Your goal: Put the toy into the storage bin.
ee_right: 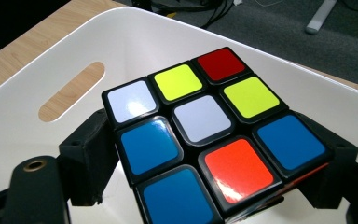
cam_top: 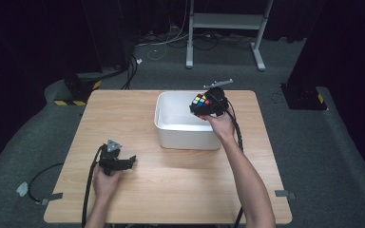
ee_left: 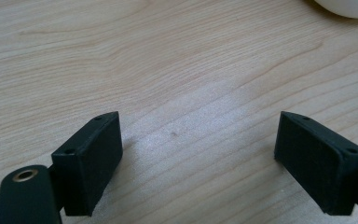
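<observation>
Colour-stickered black plastic puzzle cube [ee_right: 209,135] sits clamped between the two black jaws of the right gripper [cam_top: 208,105], its blue, white, yellow, red and orange squares facing up, held over the near-right corner of the white rectangular plastic tub [cam_top: 171,135] with its slotted handle wall beyond. Left gripper [ee_left: 200,158] rests low over the pale wooden table [ee_left: 168,60], jaws spread wide with bare wood between them, and the tub's rim shows ahead of it to its right.
</observation>
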